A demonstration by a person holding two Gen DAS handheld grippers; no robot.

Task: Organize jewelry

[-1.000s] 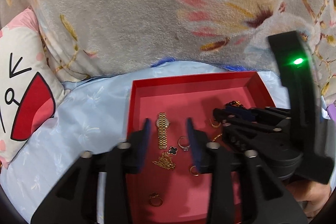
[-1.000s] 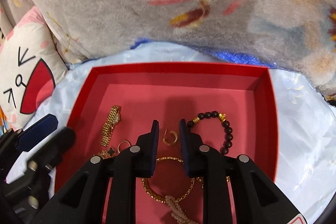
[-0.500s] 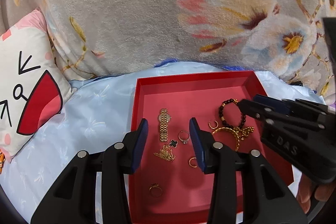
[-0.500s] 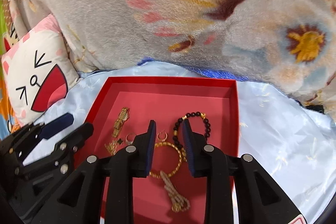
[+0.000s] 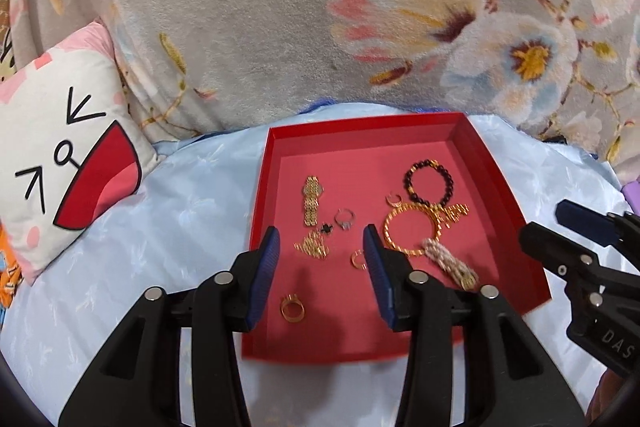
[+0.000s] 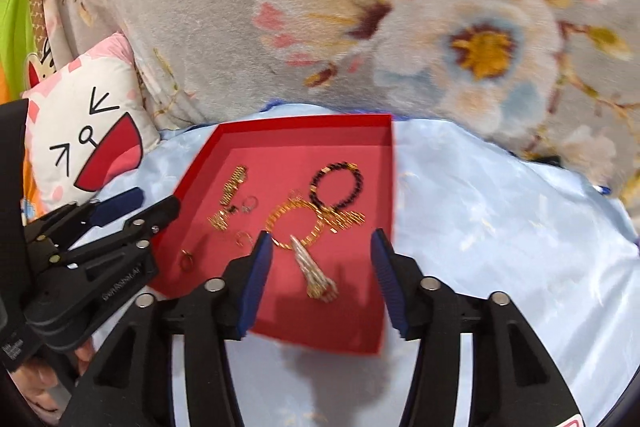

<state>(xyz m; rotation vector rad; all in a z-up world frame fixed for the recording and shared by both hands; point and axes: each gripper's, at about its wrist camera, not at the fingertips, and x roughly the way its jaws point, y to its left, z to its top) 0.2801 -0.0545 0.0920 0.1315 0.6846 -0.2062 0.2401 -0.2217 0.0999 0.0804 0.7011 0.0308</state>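
Blanket (image 5: 248, 7) first, biggest thing here: plush grey fleece w/ pink and white flowers, piled behind everything. Below it a slick pale-blue satin sheet (image 5: 192, 211), cartoon-face cushion (image 5: 60, 163) off to the left. On the sheet sits the red tray (image 5: 496, 187), shallow, stiff card walls, matte floor, and all the jewelry lies inside it. What's changed in the last sec: both my grippers have backed up and away from the tray, and the right gripper (image 6: 320, 259), which had its fingers nearly together over a small gold hoop, now has them wide apart w/ nothing between. Left gripper (image 5: 320, 259) also spread, nothing held, about as before. I read that as a release or a pause between picks, can't say which; pieces look loosely spaced, not sorted by type. Down in size: gold bangle (image 5: 404, 227), rigid textured ring, touching the dark bead bracelet (image 5: 430, 181); pearly braided strand (image 5: 450, 263) lying across the bangle's near edge; gold watch (image 5: 311, 201), flat linked band; crumpled gold chain (image 5: 312, 247) w/ black clover charm; silver ring (image 5: 345, 219); gold ring (image 5: 292, 309) alone near the front.
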